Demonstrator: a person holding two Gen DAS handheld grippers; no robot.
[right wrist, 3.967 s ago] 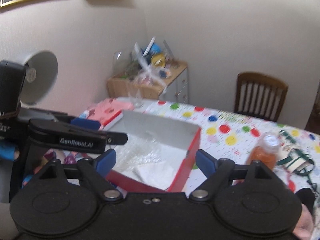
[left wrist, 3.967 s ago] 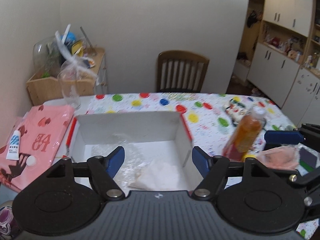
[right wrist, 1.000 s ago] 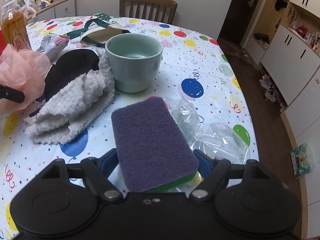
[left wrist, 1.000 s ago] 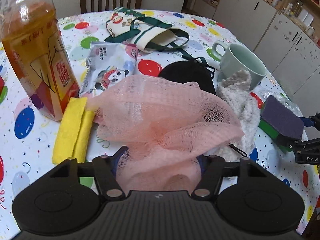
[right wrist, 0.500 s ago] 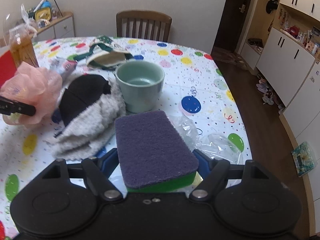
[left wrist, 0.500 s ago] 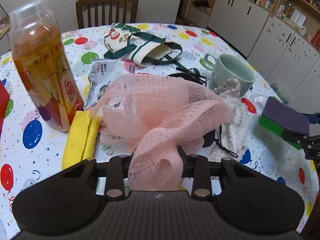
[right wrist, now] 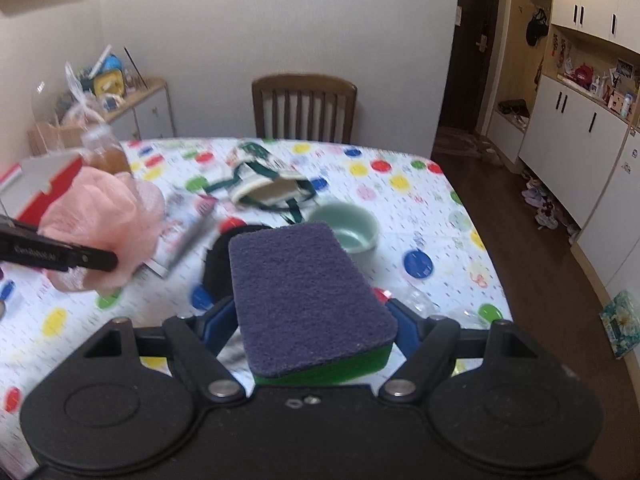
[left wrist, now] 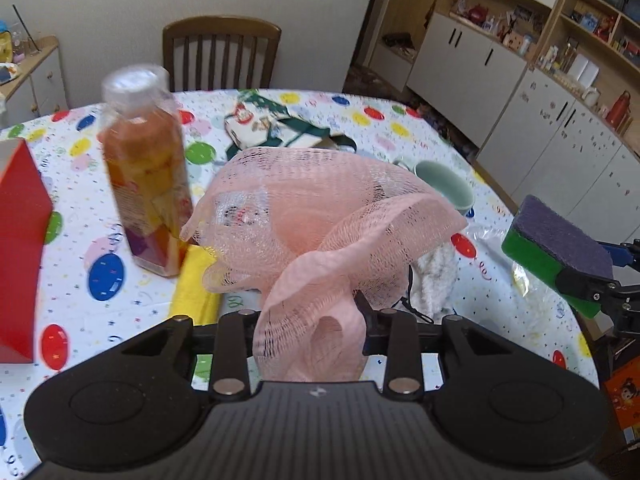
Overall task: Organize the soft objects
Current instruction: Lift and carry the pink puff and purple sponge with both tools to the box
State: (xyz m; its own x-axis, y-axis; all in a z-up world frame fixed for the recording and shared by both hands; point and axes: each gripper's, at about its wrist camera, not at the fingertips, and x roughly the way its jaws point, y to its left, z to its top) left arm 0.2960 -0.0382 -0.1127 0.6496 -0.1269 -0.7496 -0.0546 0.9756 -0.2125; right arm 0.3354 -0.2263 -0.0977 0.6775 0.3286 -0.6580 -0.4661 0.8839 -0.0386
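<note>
My left gripper is shut on a pink mesh bath pouf and holds it above the dotted tablecloth; the pouf hides the fingertips. It also shows in the right wrist view, with the left gripper's finger across it. My right gripper is shut on a purple and green sponge, held in the air; the sponge also shows at the right of the left wrist view. A grey fluffy towel and a yellow cloth lie on the table.
An orange drink bottle stands left of the pouf. A red-sided box is at the far left. A green mug, a green-strapped bag, a snack packet, a black item and clear plastic lie on the table. A chair stands behind.
Both grippers have risen from the table with their loads, the pouf and the sponge now higher, and the views have swung left toward the red box.
</note>
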